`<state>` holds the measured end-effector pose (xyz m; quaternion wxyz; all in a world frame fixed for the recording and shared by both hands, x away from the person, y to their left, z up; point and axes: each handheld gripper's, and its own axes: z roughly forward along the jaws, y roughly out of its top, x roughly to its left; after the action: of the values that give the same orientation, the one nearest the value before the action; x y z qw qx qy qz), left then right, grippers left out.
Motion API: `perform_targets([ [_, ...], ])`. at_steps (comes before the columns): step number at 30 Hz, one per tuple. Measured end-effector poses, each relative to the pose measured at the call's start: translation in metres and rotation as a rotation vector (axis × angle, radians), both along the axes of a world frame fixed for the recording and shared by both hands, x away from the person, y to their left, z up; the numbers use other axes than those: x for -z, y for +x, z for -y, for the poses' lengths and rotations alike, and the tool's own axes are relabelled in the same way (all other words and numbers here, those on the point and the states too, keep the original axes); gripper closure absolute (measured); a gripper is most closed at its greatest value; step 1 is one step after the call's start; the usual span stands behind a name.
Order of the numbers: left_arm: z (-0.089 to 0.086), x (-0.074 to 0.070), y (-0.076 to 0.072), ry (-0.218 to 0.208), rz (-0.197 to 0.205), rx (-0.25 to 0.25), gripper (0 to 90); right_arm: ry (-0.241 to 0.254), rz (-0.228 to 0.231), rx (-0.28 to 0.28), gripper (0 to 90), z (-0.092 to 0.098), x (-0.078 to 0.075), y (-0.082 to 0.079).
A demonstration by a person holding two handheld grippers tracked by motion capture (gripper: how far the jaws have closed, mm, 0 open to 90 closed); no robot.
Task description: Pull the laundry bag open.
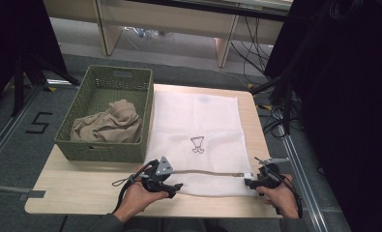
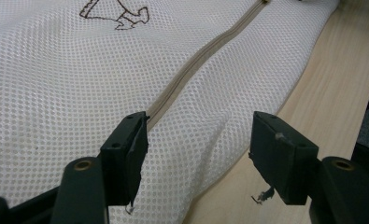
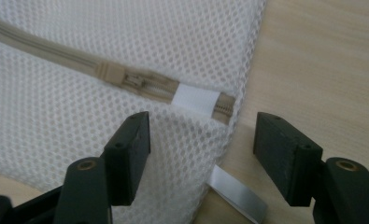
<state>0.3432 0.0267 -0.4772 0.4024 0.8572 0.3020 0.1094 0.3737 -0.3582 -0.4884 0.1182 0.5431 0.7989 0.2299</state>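
Lying flat on the table (image 1: pixel 82 193), a white mesh bag (image 1: pixel 198 125) has its zipper (image 2: pixel 196 60) closed. Left gripper (image 2: pixel 198 154) and right gripper (image 3: pixel 203 149) both gape wide over its near corners.

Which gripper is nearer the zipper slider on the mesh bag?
Right. The right gripper sits open at the bag's corner, just below the zipper slider. The left gripper is open at the zipper's opposite end, across the mesh bag.

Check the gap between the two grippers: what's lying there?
The mesh laundry bag's near edge, with its beige zipper running from left gripper to right gripper. High view shows it.
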Motion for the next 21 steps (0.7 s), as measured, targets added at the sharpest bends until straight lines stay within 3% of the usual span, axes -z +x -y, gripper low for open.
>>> perform_targets([
  [8, 0.0013, 0.0035, -0.0004, 0.014, -0.006, 0.010, 35.0, -0.035, 0.036, -0.035, 39.9, -0.0033, 0.0015, 0.0013],
  [12, 0.0019, 0.0038, -0.0006, 0.015, -0.002, 0.007, 35.0, -0.027, 0.064, -0.042, 48.1, -0.0032, 0.0026, 0.0007],
  [21, 0.0015, 0.0021, -0.0002, 0.008, 0.000, -0.001, 33.8, -0.003, 0.078, -0.025, 70.0, -0.0032, 0.0022, 0.0017],
])
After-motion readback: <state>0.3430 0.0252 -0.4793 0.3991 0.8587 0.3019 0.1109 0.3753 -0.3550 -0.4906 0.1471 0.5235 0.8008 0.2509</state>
